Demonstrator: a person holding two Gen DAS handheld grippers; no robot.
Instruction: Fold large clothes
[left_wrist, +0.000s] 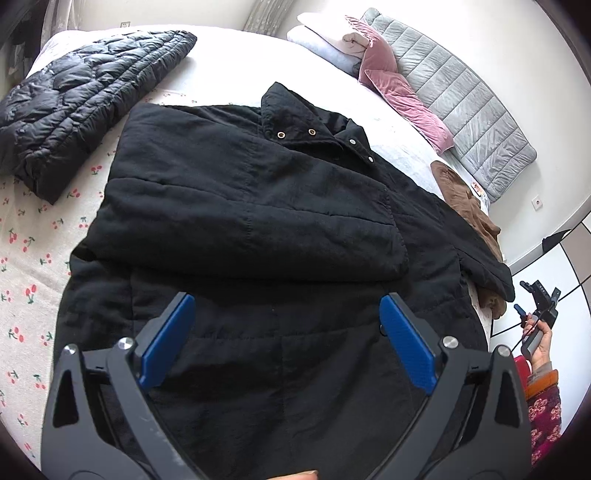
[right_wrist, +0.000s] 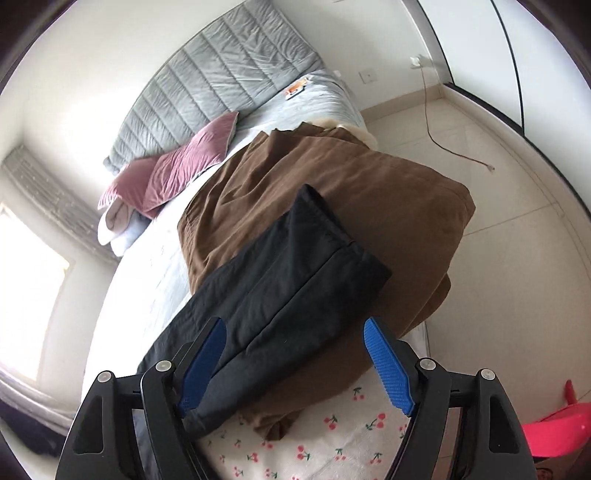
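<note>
A large black padded coat (left_wrist: 258, 206) lies spread on the bed, collar with snap buttons at the far end, one sleeve folded across its front. My left gripper (left_wrist: 287, 301) hovers open over the coat's lower part, holding nothing. The coat's other sleeve (right_wrist: 295, 273) stretches off to the right over a brown garment (right_wrist: 388, 192). My right gripper (right_wrist: 295, 328) is open around that sleeve, its blue pads (right_wrist: 388, 365) on either side and not closed on it. The right gripper also shows in the left wrist view (left_wrist: 539, 299), held in a hand beside the bed.
A folded black quilted jacket (left_wrist: 85, 99) lies at the far left on the cherry-print sheet (left_wrist: 33, 266). Pink pillows (left_wrist: 402, 92) and a grey headboard pad (left_wrist: 461, 110) are at the far end. The brown garment overhangs the bed's edge. A pink object (right_wrist: 557, 424) stands on the floor.
</note>
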